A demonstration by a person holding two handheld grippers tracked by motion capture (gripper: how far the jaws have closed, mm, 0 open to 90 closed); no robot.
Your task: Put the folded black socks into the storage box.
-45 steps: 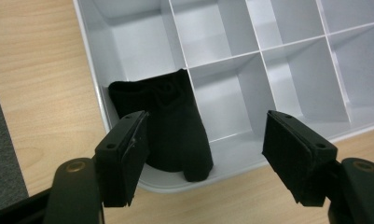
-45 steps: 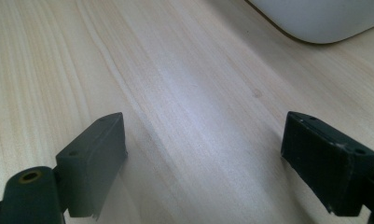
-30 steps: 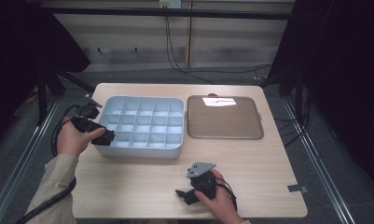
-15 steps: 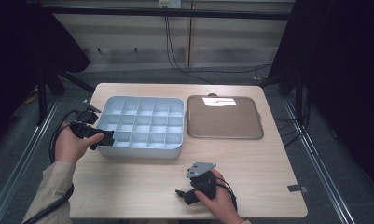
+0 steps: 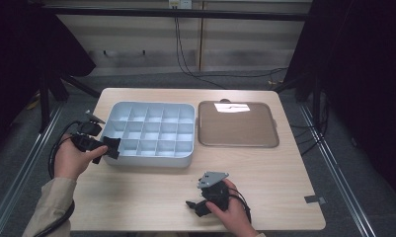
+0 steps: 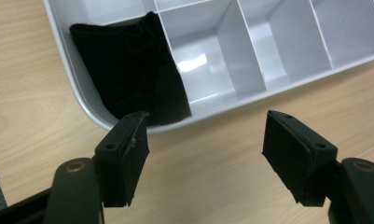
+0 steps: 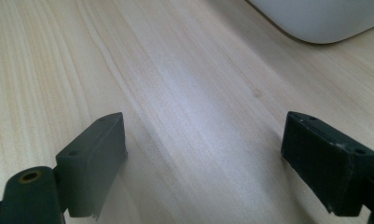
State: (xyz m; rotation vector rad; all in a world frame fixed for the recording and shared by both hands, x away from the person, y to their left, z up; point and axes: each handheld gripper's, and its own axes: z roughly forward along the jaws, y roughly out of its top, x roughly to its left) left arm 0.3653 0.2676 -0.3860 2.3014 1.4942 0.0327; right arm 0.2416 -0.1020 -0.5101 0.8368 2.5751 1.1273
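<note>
A black cloth [image 6: 128,70] already lies in a corner compartment of the grey divided organizer tray [image 5: 151,133]. The left claw [image 6: 205,144] hangs wide open and empty just outside that corner. The right claw [image 7: 203,163], equally wide and empty, rests over bare tabletop [image 5: 264,173]. The brown tray [image 5: 236,124] holds nothing, and what remains is unclear.

Lab or recording studio setup, not a home. Light wooden table [image 5: 264,197] stands alone in the middle on a grey floor [image 5: 136,81]. Black curtains [image 5: 368,74] hang at 3 and 9 o'clock, closing off the sides. Metal rails [image 5: 18,182] run along the floor at both sides of the table. Plain pale wall panels [image 5: 245,44] at 12 o'clock, with black cables [image 5: 185,54] trailing down from a socket onto the floor. A strip of dark tape [image 5: 314,200] marks the table at 4 o'clock. Bare, staged surface holding a grey divided tray [image 5: 151,160] and a brown flat tray [image 5: 237,128].
</note>
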